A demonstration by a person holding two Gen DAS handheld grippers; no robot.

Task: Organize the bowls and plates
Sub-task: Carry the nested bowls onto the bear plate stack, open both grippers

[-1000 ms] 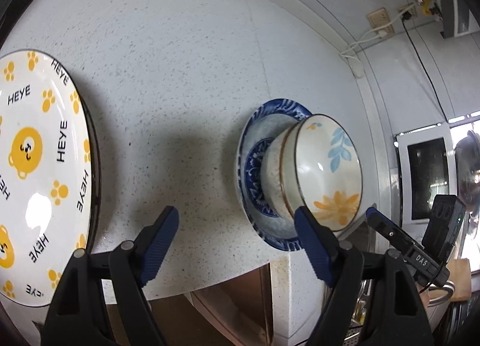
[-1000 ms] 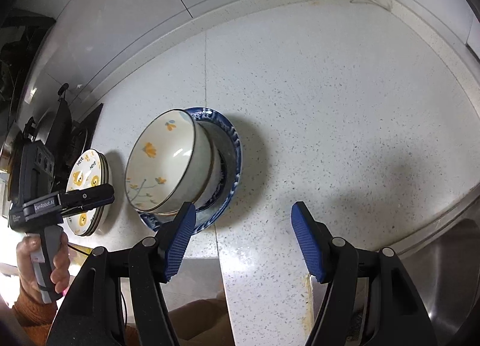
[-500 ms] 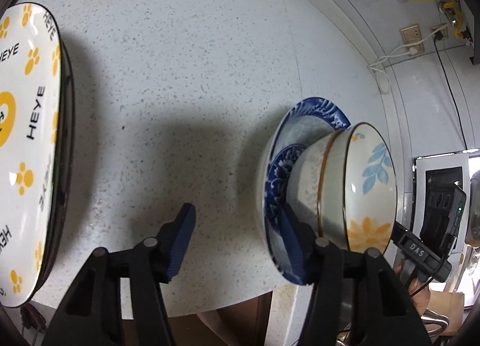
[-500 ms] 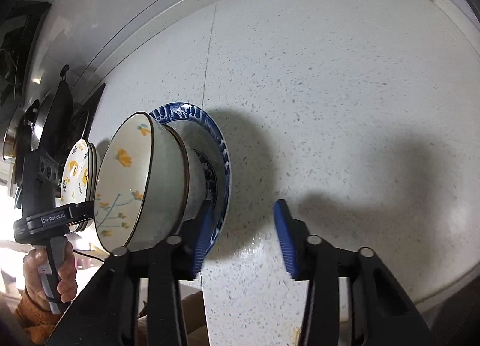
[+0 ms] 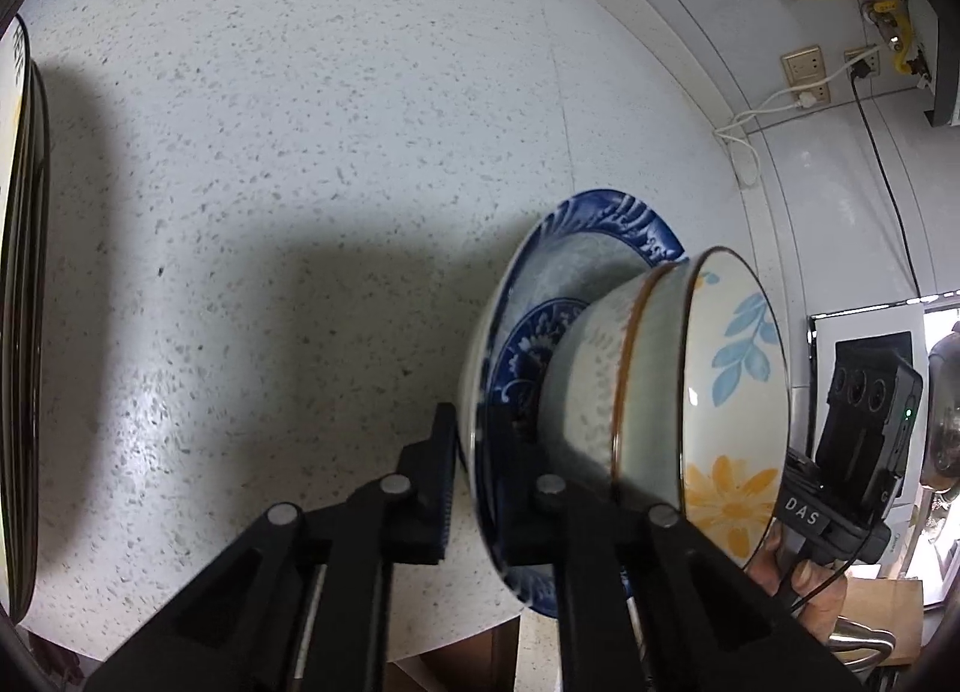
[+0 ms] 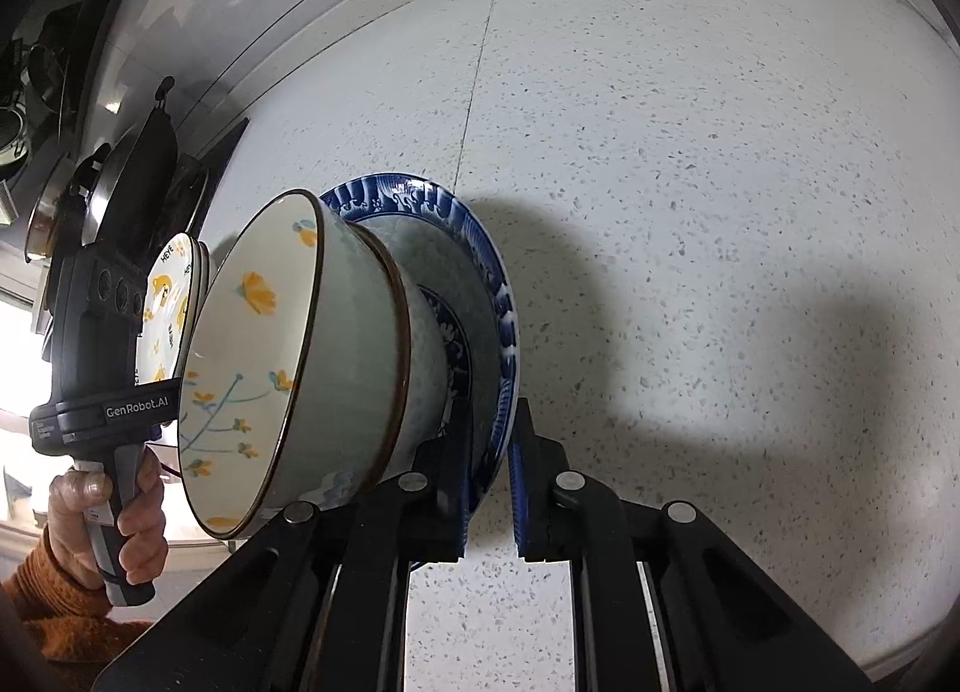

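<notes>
A blue patterned plate (image 5: 600, 224) (image 6: 420, 200) carries two nested floral bowls (image 5: 708, 386) (image 6: 270, 356) on the speckled white counter. My left gripper (image 5: 474, 452) is shut on the plate's near rim, one finger under it and one on top. My right gripper (image 6: 489, 476) is shut on the opposite rim of the same plate. A stack of white plates with yellow bear prints (image 6: 168, 302) stands further left; only its edge (image 5: 24, 296) shows in the left wrist view.
The counter's front edge (image 5: 420, 650) is just below the plate. A wall with sockets and cables (image 5: 804, 68) is behind. Pans on a stove (image 6: 120, 170) stand past the bear plates. A sink edge (image 6: 900, 650) is at the lower right.
Both grippers moved in from either side and shut on the blue plate's rim. They were open and short of it a second ago.
</notes>
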